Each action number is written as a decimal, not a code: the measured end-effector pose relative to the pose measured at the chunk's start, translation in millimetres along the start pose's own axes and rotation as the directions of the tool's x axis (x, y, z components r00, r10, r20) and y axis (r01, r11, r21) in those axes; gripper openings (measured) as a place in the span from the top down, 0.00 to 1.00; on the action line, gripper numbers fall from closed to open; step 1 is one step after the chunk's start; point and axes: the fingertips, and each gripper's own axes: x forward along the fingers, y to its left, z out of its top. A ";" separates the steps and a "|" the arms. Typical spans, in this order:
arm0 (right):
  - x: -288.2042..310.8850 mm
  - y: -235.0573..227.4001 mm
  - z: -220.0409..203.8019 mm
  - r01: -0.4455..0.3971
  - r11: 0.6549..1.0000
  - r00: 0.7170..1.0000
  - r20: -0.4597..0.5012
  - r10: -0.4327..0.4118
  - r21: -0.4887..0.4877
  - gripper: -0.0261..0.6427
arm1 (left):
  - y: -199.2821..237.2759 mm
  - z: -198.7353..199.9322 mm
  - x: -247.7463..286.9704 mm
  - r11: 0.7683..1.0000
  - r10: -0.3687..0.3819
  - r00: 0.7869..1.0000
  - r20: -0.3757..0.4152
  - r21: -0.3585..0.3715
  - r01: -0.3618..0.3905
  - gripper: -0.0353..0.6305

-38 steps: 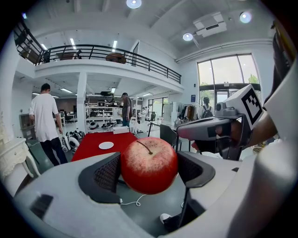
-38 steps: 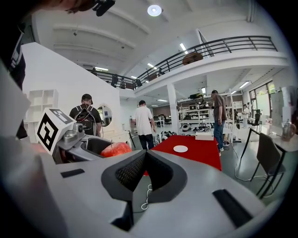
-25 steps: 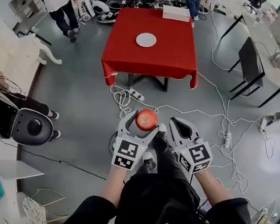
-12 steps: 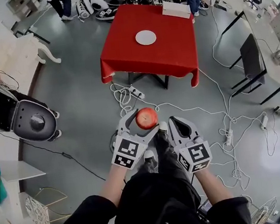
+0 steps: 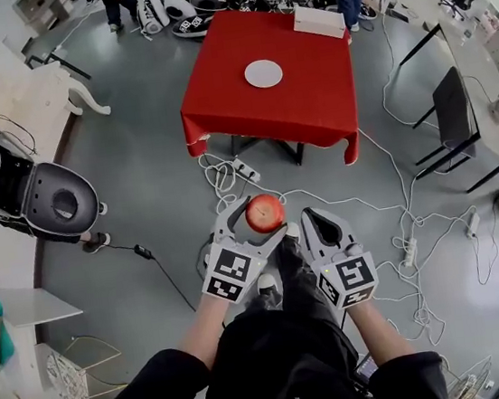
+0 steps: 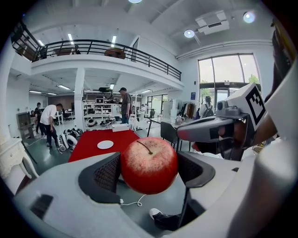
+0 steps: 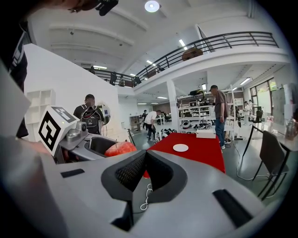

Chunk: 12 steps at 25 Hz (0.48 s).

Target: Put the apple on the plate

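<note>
A red apple [image 5: 264, 212] sits between the jaws of my left gripper [image 5: 259, 216], which is shut on it; in the left gripper view the apple [image 6: 149, 165] fills the space between the black pads. My right gripper [image 5: 317, 227] is beside it, shut with nothing held, its pads touching [image 7: 145, 172]. The apple [image 7: 120, 148] also shows at the left of the right gripper view. A white plate [image 5: 263, 73] lies on the red-clothed table [image 5: 310, 104] well ahead across the floor, also seen as the plate [image 6: 105, 144] and the plate [image 7: 180, 148].
White cables [image 5: 228, 174] and a power strip [image 5: 245, 169] lie on the grey floor between me and the table. A white box [image 5: 319, 21] sits on the table's far edge. A black chair [image 5: 450, 113] stands right; a round black machine [image 5: 61, 205] left. People stand beyond the table.
The table and plate sit slightly lower in the head view, and the black machine at left has shifted right. Both grippers keep their pose, the apple still held.
</note>
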 end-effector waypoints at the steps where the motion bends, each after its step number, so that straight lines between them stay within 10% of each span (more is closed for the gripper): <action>1: 5.0 -2.4 0.9 -0.003 1.000 1.000 0.000 0.003 0.000 0.94 | 4.1 0.7 3.2 1.000 0.002 1.000 -0.001 -0.001 -0.002 0.37; 12: 72.1 -48.2 24.7 -0.048 0.999 0.999 -0.012 0.048 0.008 0.94 | 58.5 22.3 57.9 0.999 0.036 0.999 -0.023 -0.025 -0.036 0.37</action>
